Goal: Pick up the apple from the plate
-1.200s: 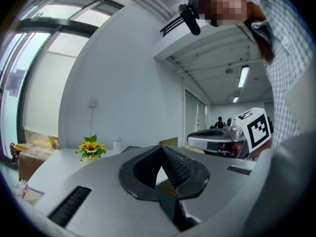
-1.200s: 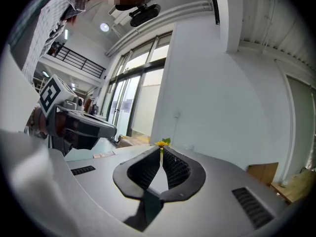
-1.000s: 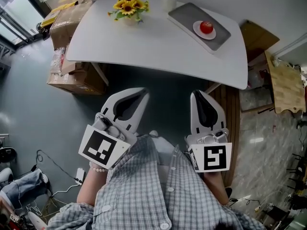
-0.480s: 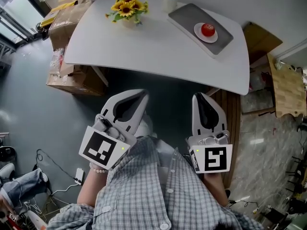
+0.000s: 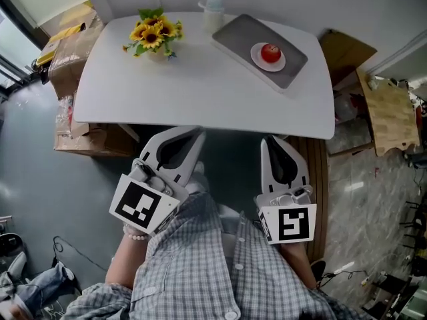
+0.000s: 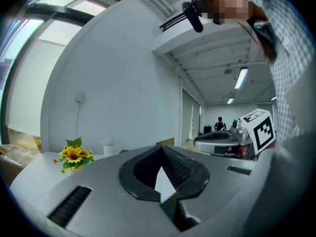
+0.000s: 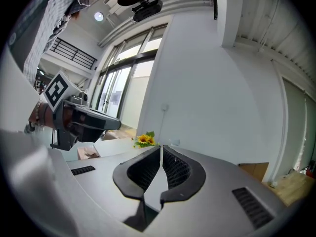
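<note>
Right gripper (image 5: 274, 142) and left gripper (image 5: 192, 134) hang close to my body by the near edge of the table (image 5: 200, 92), jaws pressed together on nothing. I judge the reach not yet begun: next the right one must open and extend toward the far right corner. There the apple (image 5: 270, 52), round and red, sits on a white plate (image 5: 256, 59) atop a grey tray (image 5: 240, 32).

Left tongs (image 5: 197, 132), right tongs (image 5: 272, 141), both closed, empty

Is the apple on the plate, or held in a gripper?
On the plate. The apple sits on the white plate on the grey tray; the left gripper and right gripper, jaws shut, hold nothing.
</note>
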